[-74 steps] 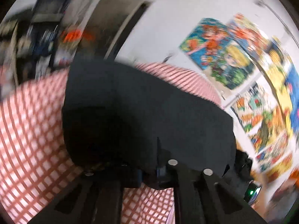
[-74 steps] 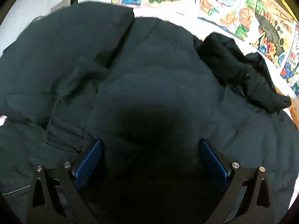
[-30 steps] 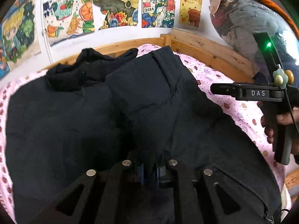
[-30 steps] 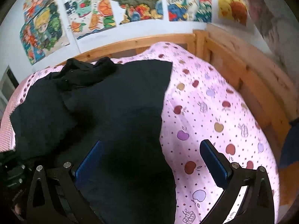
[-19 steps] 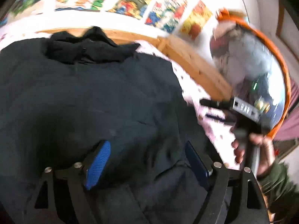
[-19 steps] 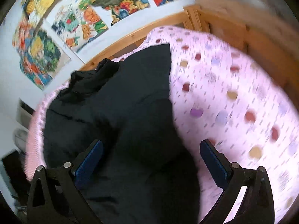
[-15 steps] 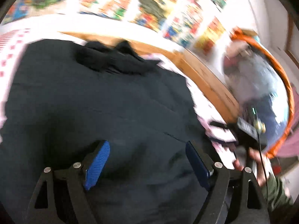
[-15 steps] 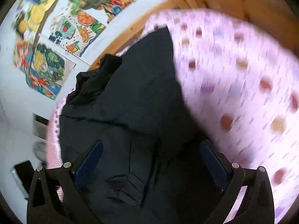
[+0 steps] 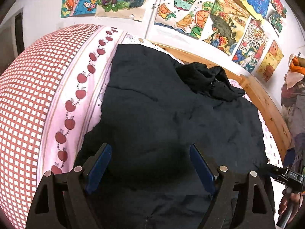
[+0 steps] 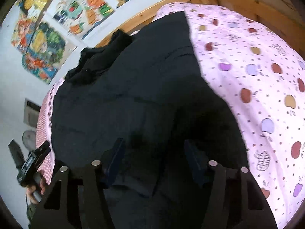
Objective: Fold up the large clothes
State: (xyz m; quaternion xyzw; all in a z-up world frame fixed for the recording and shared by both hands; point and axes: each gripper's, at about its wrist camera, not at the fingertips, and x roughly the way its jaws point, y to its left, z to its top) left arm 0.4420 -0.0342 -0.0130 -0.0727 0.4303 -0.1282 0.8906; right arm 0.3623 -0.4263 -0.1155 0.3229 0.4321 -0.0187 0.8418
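Observation:
A large black padded jacket (image 9: 171, 118) lies spread on a pink apple-print bed; its hood (image 9: 209, 80) is bunched at the far end. It also shows in the right wrist view (image 10: 133, 95). My left gripper (image 9: 150, 164) is open and empty, just above the jacket's near part. My right gripper (image 10: 154, 158) is partly open and empty, low over the jacket's near edge. The right gripper's body shows at the lower right of the left wrist view (image 9: 286, 175). The left gripper's body shows at the lower left of the right wrist view (image 10: 32, 162).
The pink apple-print sheet (image 10: 257, 76) shows to the right of the jacket. A red-and-white checked cover (image 9: 28, 95) lies on the left. A wooden bed frame (image 9: 266, 103) runs along the far side. Colourful posters (image 9: 190, 15) hang on the wall.
My left gripper has let go of the jacket fold and opened, then swung left. My right gripper has moved down over the jacket and its jaws have narrowed.

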